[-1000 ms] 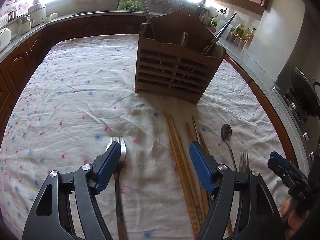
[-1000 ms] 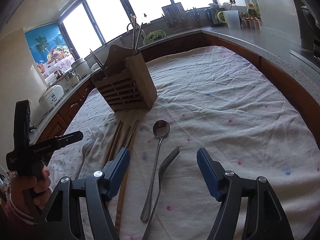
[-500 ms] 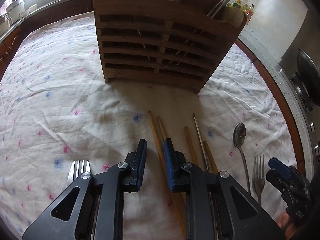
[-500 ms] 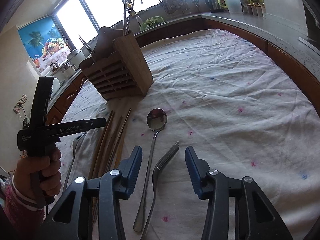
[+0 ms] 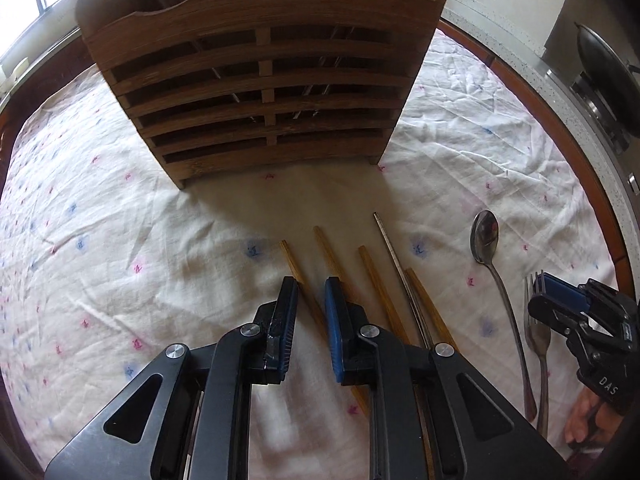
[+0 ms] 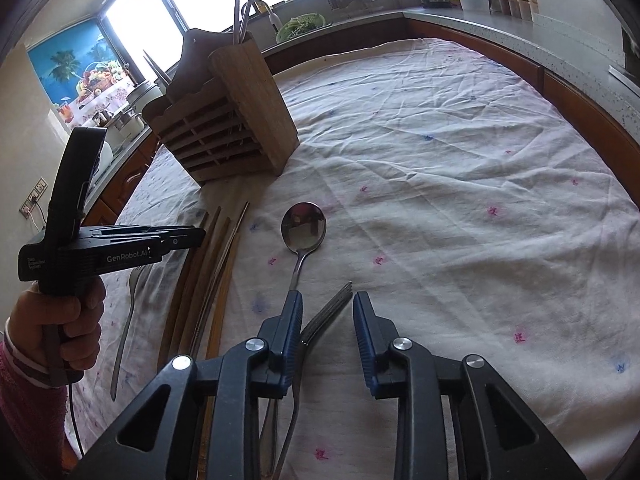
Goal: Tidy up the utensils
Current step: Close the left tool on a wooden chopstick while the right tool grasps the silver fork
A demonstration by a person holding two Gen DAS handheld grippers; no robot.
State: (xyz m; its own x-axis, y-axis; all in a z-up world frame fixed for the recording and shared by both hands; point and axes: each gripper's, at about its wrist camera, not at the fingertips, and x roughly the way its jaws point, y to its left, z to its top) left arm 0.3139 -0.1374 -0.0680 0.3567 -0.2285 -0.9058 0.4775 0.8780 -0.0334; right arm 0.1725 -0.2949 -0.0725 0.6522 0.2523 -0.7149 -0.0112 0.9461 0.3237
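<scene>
A slatted wooden utensil holder (image 5: 260,80) stands on the floral cloth; it also shows in the right wrist view (image 6: 228,120), with metal utensils standing in it. Several wooden chopsticks (image 5: 372,280) and a metal chopstick (image 5: 394,256) lie in front of it. My left gripper (image 5: 311,286) is narrowly open, its fingers straddling the leftmost wooden chopstick (image 5: 294,266). A spoon (image 6: 304,228) and a fork (image 6: 326,308) lie to the right. My right gripper (image 6: 325,304) is partly open around the fork's tines. A second fork (image 6: 128,312) lies left of the chopsticks.
The table's cloth (image 6: 440,160) is bordered by a curved wooden edge and grey countertop (image 6: 560,44) with jars and a kettle. A dark pan (image 5: 608,80) sits on the stove to the right. My left gripper shows in the right wrist view (image 6: 188,236).
Both grippers have narrowed and moved forward. The left one went from beside the left fork to over the leftmost chopstick, nearer the holder. The right one came down around the fork.
</scene>
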